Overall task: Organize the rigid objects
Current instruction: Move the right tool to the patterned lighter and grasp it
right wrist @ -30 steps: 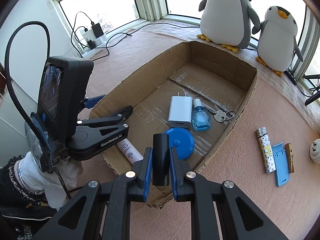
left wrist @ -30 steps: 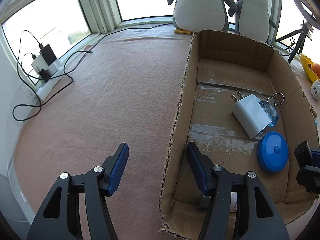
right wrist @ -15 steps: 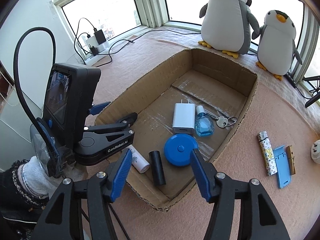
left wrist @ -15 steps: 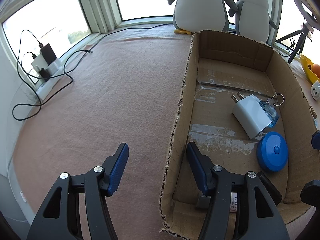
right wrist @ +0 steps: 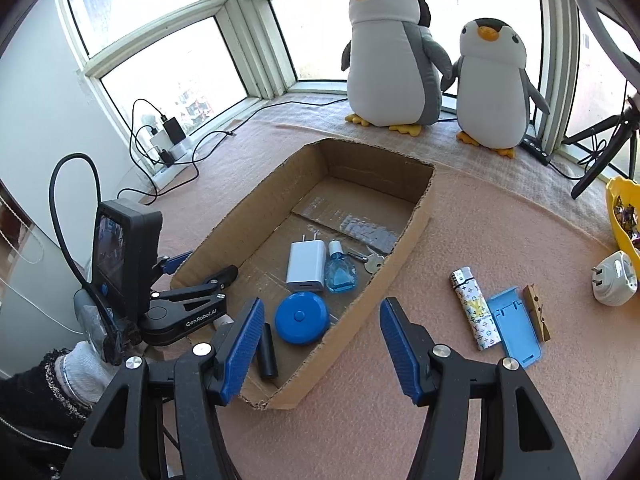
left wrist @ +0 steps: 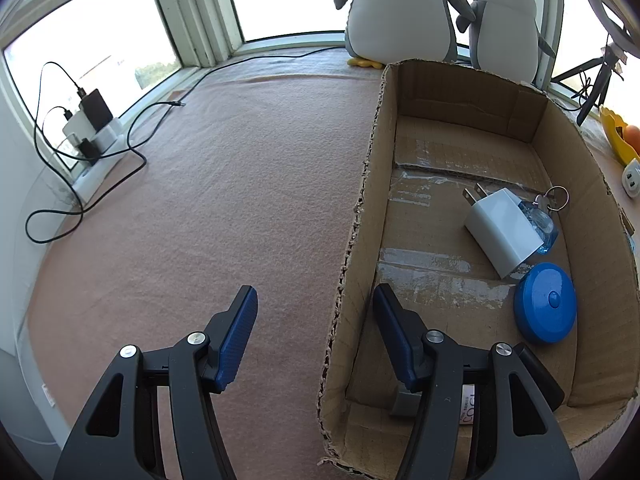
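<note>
An open cardboard box (right wrist: pixel 412 236) (left wrist: pixel 360 216) lies on the pink cloth. In it are a white charger (right wrist: pixel 306 266) (left wrist: pixel 500 228), a blue bottle (right wrist: pixel 340 274), keys (right wrist: pixel 374 262), a blue round disc (right wrist: pixel 302 319) (left wrist: pixel 546 308), a black cylinder (right wrist: pixel 267 352) and a white tube (left wrist: pixel 468 404). Right of the box lie a patterned lighter (right wrist: pixel 476 312), a blue flat holder (right wrist: pixel 516 326), a wooden clothespin (right wrist: pixel 536 312) and a white plug adapter (right wrist: pixel 614 284). My right gripper (right wrist: pixel 322 344) is open and empty above the box's near corner. My left gripper (left wrist: pixel 314 336) is open, straddling the box's left wall.
Two plush penguins (right wrist: pixel 390 48) (right wrist: pixel 494 80) stand behind the box. A power strip with chargers and cables (left wrist: pixel 90 136) sits at the left window. A tripod (right wrist: pixel 600 148) and a yellow bowl (right wrist: pixel 620 216) are at the right.
My right gripper opened and let the black cylinder go into the box, then drew back and up. The left gripper has not moved.
</note>
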